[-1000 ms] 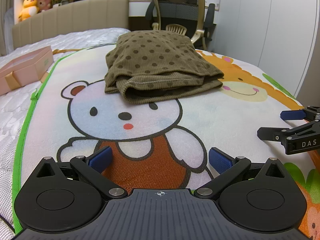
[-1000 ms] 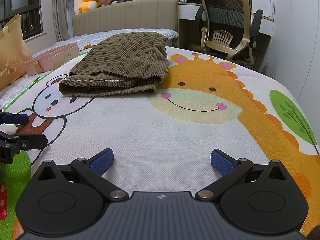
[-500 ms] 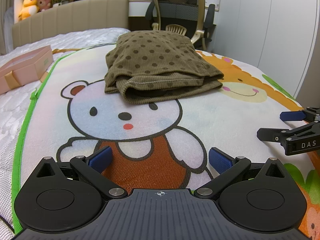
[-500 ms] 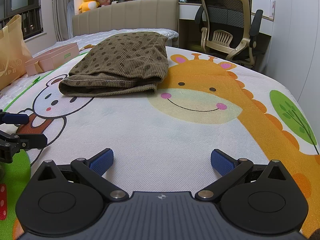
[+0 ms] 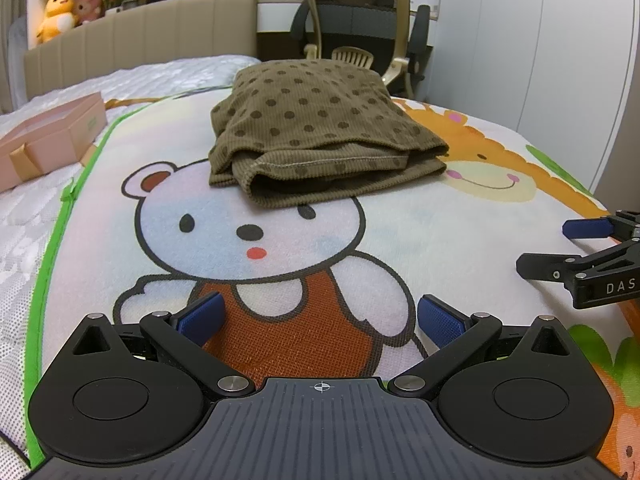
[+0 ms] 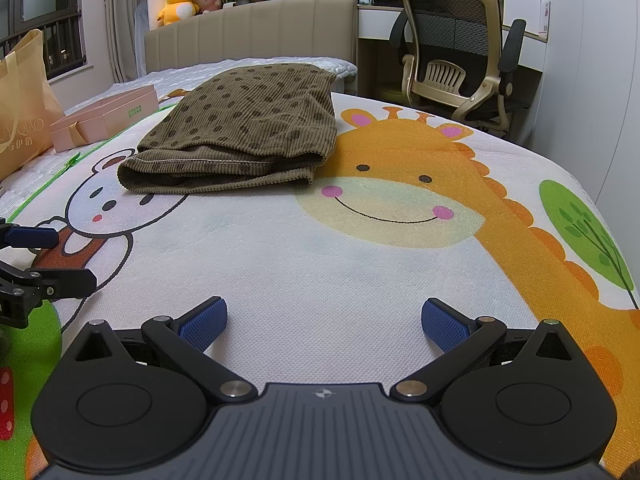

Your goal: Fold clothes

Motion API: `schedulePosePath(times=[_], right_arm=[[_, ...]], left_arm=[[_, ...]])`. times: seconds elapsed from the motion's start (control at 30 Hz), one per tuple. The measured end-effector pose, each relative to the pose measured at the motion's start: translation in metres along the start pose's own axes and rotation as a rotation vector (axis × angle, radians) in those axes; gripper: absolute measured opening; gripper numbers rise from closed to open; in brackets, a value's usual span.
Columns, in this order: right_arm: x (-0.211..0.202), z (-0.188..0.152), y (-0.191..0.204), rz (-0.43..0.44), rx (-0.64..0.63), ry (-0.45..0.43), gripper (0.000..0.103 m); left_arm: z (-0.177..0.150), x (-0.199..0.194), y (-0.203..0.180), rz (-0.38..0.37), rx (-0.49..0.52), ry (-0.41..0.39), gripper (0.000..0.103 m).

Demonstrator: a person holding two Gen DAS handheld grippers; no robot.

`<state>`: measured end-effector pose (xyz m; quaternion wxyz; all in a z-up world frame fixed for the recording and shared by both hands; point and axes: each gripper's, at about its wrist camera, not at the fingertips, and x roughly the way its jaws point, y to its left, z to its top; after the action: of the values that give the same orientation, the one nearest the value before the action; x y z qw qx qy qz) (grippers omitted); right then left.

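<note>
My left gripper (image 5: 318, 320) and right gripper (image 6: 324, 322) both hover spread wide and empty over the cartoon-printed play mat (image 6: 320, 264), well short of the folded olive-brown, dark-dotted corduroy garment (image 5: 320, 136). It looks soft, light and limp; I'd pinch its stitched near hem (image 5: 332, 162) at the corners.

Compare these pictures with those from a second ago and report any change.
Nothing visibly changed. The folded garment lies in the same place on the mat, and both tools, left and right, stay open, empty and short of it.
</note>
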<state>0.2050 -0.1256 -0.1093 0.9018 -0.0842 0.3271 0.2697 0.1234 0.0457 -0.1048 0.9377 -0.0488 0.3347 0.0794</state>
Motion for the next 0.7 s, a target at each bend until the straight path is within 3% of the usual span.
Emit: schedulePosePath(times=[0.7], right_arm=[[0.0000,0.0000,0.0000,0.000,0.000,0.000,0.103]], left_arm=[[0.0003,0.0008,-0.0012,0.008,0.011,0.008,0.103]])
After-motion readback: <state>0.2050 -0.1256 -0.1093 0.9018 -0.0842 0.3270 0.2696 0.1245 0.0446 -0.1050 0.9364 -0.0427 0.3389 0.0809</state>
